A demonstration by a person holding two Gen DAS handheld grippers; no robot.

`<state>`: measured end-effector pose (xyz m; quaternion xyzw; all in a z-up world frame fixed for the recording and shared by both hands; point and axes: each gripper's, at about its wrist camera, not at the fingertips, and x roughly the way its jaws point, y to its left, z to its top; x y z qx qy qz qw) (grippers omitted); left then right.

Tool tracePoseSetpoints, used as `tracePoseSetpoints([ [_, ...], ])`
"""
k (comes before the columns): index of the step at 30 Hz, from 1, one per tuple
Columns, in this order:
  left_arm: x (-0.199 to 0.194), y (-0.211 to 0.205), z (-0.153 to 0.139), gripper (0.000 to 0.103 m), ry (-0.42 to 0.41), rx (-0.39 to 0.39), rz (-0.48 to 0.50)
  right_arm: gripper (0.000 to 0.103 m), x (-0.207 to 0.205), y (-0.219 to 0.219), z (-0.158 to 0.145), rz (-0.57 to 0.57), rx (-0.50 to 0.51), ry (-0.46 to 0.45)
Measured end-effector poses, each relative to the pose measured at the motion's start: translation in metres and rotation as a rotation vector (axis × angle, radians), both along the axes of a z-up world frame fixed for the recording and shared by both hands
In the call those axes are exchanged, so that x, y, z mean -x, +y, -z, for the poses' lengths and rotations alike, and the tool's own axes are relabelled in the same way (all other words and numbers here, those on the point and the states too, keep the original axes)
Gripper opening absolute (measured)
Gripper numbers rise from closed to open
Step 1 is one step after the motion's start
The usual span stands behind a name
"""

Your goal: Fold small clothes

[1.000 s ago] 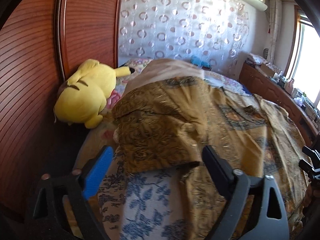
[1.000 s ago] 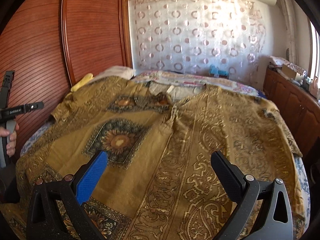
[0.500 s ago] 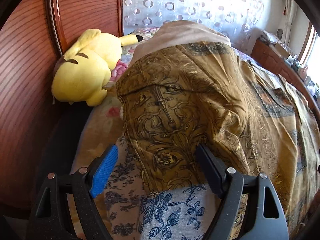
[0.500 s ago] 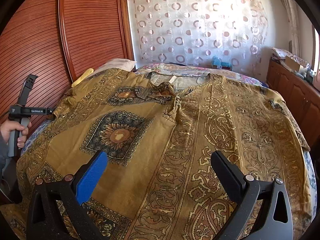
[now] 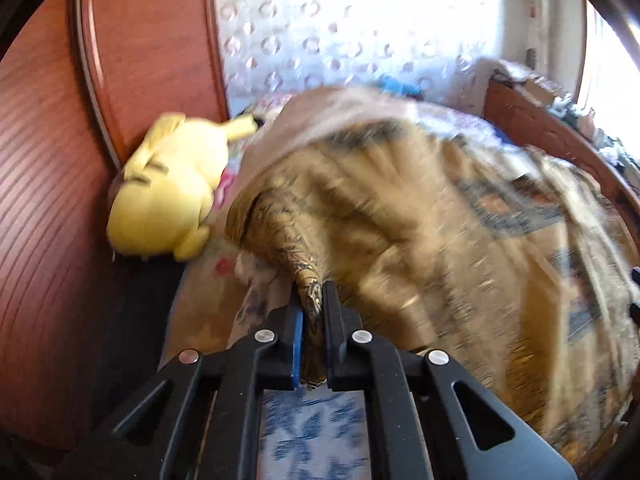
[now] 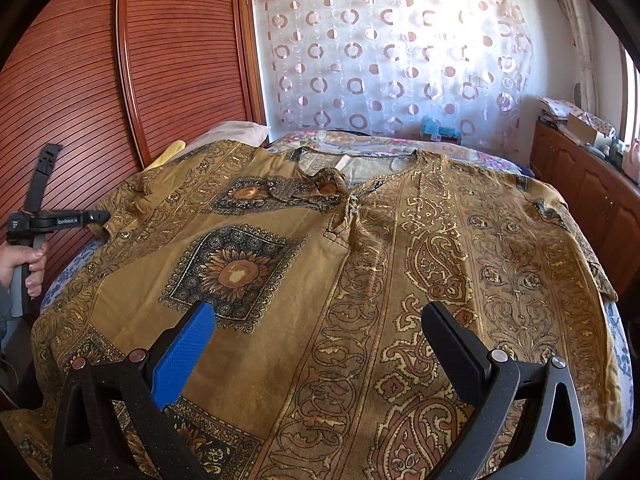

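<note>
Fabric fills both views: an ochre patterned shirt [image 6: 360,280] lies spread front-up across the bed [image 6: 618,344], collar toward the far curtain [image 6: 400,60].

Only the left wrist view shows the grip. The left gripper [image 5: 310,300] has just been closing, and its jaws now pinch a bunched edge of the shirt's sleeve [image 5: 308,280] between them, the cloth pulled into a ridge running away from the pads. This view is smeared with motion blur. It also shows a yellow plush toy [image 5: 168,188] lying against the wooden wardrobe [image 5: 60,160], and the blue-flowered sheet [image 5: 312,432] under the gripper.

From the right wrist view the whole shirt is sharp, with its sunflower panel [image 6: 236,272] and paisley bands. The right gripper [image 6: 320,328] hovers above the lower hem, jaws wide with nothing between them. At the left edge a hand [image 6: 28,264] holds the other gripper's handle beside the sleeve.
</note>
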<state>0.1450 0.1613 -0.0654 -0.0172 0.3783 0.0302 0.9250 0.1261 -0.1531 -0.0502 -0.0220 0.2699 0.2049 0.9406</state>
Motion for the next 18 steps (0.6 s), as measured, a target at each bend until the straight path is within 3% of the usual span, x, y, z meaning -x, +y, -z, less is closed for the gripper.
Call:
tracePoseSetpoints([
  [5,-0.010,-0.042,-0.033,0.009,-0.051,-0.021,0.109,0.103,0.000,-0.002,-0.002,0.003,-0.005,0.003],
  [11,-0.008,-0.100,-0.048,0.010,-0.063,-0.004,0.271,0.103,0.001,-0.005,-0.002,0.007,-0.019,0.006],
  [15,0.006,-0.109,-0.050,0.031,-0.065,0.015,0.321,0.103,0.000,-0.007,-0.002,0.008,-0.023,0.006],
  [16,0.010,-0.108,-0.052,0.042,-0.069,0.004,0.322,0.103,0.000,-0.007,-0.003,0.007,-0.023,0.007],
  [18,0.014,-0.105,-0.053,0.049,-0.073,-0.022,0.311,0.103,0.000,-0.007,-0.002,0.007,-0.023,0.007],
])
